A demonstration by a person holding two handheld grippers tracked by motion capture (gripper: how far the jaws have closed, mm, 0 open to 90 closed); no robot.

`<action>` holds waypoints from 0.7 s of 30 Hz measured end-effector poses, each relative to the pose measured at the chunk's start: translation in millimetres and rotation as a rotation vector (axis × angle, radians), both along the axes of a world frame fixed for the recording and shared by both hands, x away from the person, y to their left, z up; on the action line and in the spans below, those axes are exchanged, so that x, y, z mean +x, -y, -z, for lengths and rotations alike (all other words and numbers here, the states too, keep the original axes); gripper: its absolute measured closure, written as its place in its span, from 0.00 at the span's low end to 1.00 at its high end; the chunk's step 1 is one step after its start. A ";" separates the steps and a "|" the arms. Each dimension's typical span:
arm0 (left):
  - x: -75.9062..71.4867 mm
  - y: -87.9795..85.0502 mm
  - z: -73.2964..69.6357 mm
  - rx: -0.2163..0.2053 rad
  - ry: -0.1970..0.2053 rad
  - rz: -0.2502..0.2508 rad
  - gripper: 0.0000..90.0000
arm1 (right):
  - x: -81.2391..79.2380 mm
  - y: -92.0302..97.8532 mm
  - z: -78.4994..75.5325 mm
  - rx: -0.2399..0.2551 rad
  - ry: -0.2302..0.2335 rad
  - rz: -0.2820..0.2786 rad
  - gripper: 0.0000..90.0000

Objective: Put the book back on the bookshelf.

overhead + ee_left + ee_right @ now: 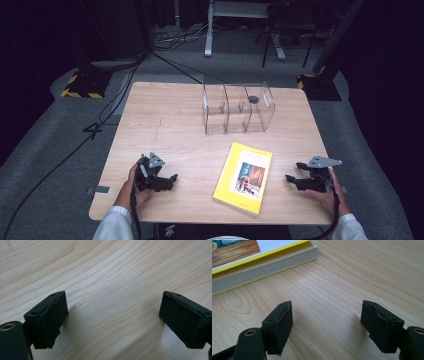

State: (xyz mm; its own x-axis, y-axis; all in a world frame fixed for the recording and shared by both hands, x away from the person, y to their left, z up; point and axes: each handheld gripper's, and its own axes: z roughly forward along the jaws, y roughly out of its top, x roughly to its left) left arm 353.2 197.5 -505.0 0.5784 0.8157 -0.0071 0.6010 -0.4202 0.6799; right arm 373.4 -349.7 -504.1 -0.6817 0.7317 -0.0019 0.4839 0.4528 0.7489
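A yellow book [244,177] lies flat on the wooden table [165,125], front centre, cover up. Its page edge and cover corner [259,257] show at the top left of the right gripper view. My left gripper [170,181] rests near the front left of the table, to the left of the book, open with bare wood between its jaws [113,317]. My right gripper [294,172] sits near the front right edge, to the right of the book and pointing at it, open and holding nothing [327,325].
A clear plastic organizer [237,107] with three upright compartments stands at the back centre of the table; a small dark round object [253,99] shows in or behind its right compartment. Cables [100,120] trail over the grey floor to the left.
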 end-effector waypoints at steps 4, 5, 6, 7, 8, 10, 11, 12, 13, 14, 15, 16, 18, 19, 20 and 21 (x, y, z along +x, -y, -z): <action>-7.6 14.0 -0.1 -0.007 -0.013 0.073 0.09 | -0.7 -0.9 -0.4 -0.005 0.000 -0.015 0.31; -7.6 14.0 -0.1 -0.007 -0.013 0.073 0.09 | -0.9 -1.1 -0.7 -0.006 0.000 -0.020 0.32; -9.4 17.2 0.1 -0.007 -0.011 0.101 0.09 | -0.9 -1.1 -0.7 -0.006 0.000 -0.020 0.32; -11.1 20.5 0.0 -0.007 -0.011 0.120 0.09 | -1.1 -1.6 -1.0 -0.004 -0.005 -0.025 0.32; -12.2 22.5 0.3 -0.011 -0.011 0.126 0.09 | -0.7 -1.9 -1.3 -0.008 -0.004 -0.032 0.33; -14.8 27.0 0.3 -0.010 -0.014 0.141 0.09 | -0.5 -2.5 -2.0 -0.014 -0.009 -0.035 0.33; -15.9 28.3 -0.2 -0.001 -0.011 0.154 0.08 | -0.5 -2.9 -2.6 -0.017 -0.013 -0.039 0.35; -17.5 30.0 -0.1 -0.005 -0.013 0.167 0.08 | -0.6 -3.7 -3.4 -0.018 -0.021 -0.050 0.36; -19.1 31.7 -0.1 -0.003 -0.012 0.181 0.08 | -1.0 -5.2 -4.5 -0.026 -0.029 -0.059 0.36; -20.8 34.0 -0.1 0.002 -0.005 0.187 0.08 | -2.1 -8.5 -6.0 -0.036 -0.039 -0.071 0.39; -22.1 35.8 0.1 -0.007 -0.014 0.191 0.08 | -3.7 -12.7 -7.8 -0.050 -0.046 -0.101 0.42; -22.9 37.4 0.0 -0.002 -0.009 0.203 0.08 | -4.9 -16.1 -8.9 -0.060 -0.048 -0.119 0.43; -26.1 43.4 0.0 -0.002 -0.011 0.250 0.08 | -8.5 -27.4 -12.0 -0.092 -0.057 -0.160 0.45; -27.6 46.5 0.3 -0.007 -0.017 0.265 0.08 | -10.5 -35.7 -14.3 -0.110 -0.062 -0.195 0.48; -28.4 49.4 0.4 -0.001 -0.018 0.281 0.06 | -11.3 -41.0 -15.9 -0.118 -0.066 -0.215 0.50; -28.4 49.4 0.4 -0.001 -0.018 0.281 0.05 | -12.1 -46.3 -17.9 -0.124 -0.074 -0.229 0.51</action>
State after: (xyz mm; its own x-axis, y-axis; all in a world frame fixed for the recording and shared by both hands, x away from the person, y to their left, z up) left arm 324.8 148.1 -505.4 0.7816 0.6234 -0.0206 0.4733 -0.5713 0.6705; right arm 361.3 -303.4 -486.3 -0.8311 0.5555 -0.0262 0.4095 0.6432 0.6470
